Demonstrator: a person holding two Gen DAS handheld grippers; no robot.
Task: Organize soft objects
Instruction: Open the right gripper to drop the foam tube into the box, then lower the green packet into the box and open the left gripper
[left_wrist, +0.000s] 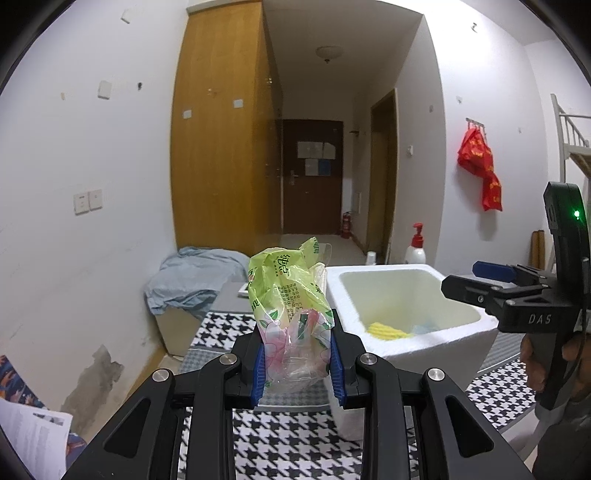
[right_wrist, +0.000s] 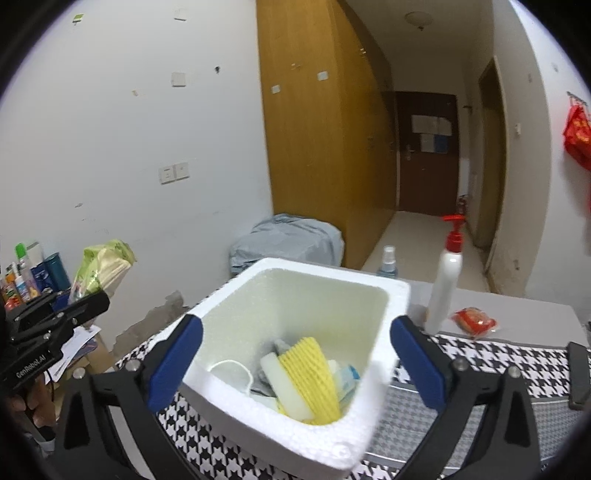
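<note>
Left wrist view: the left gripper (left_wrist: 297, 360) is clamped on a crumpled green-and-clear plastic tissue pack (left_wrist: 290, 295), which stands up between the blue pads and is held clear of the worktop (left_wrist: 295, 443), to the left of the white foam box (left_wrist: 406, 339). The step in hand appears to be carrying this pack into the box. To do it well, move the pack rightward over the box's near-left rim, bring it above the open centre, and release only once the loose upper end is inside the walls; thin film may slip or snag the rim. The box already holds a yellow foam net (right_wrist: 314, 376) and other soft items. The right gripper (right_wrist: 295, 354) is spread wide, holding nothing, its fingers framing the box from the front without visible contact.
</note>
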